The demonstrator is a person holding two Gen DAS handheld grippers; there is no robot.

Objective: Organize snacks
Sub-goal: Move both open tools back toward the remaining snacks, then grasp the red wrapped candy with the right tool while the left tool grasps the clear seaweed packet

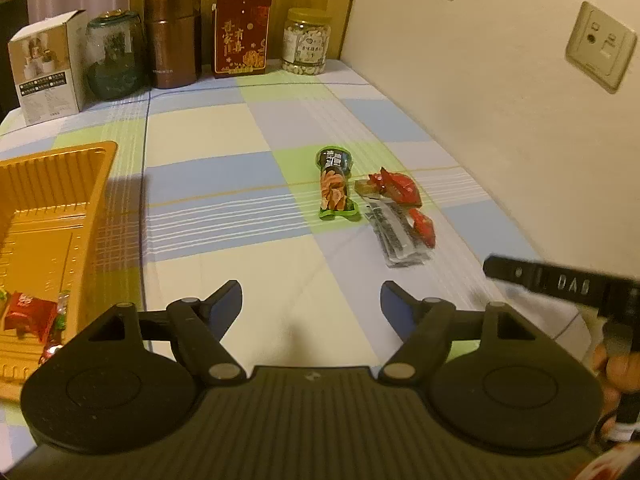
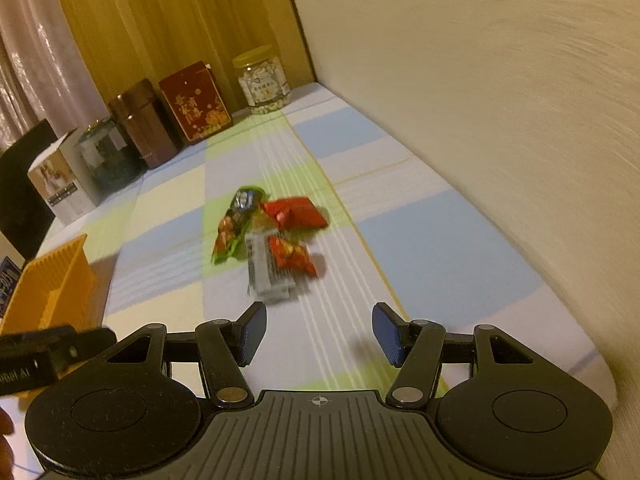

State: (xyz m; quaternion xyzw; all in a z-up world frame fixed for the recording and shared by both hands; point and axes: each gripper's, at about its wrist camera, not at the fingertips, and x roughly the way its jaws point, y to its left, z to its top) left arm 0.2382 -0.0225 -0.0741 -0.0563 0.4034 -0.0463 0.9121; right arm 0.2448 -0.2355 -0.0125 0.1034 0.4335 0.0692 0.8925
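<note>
A small heap of snacks lies on the checked cloth near the wall: a green packet [image 1: 335,186] [image 2: 236,229], a red pouch [image 1: 394,186] [image 2: 296,211], a grey-and-black sachet [image 1: 394,230] [image 2: 266,270] and a smaller red packet [image 1: 424,226] [image 2: 290,256]. My left gripper [image 1: 311,300] hangs open over bare cloth, well short of the heap. Also open and holding nothing, my right gripper [image 2: 319,334] hovers just in front of the grey sachet. An orange tray [image 1: 48,216] [image 2: 52,292] at the left holds a red wrapped sweet [image 1: 30,314].
Along the back stand a white box [image 1: 48,66], a dark glass jar [image 1: 114,54], a brown canister [image 1: 172,36], a red tin [image 1: 241,36] and a jar of nuts [image 1: 307,42]. The wall [image 1: 500,100] runs close on the right. The other gripper's body [image 1: 560,284] pokes in.
</note>
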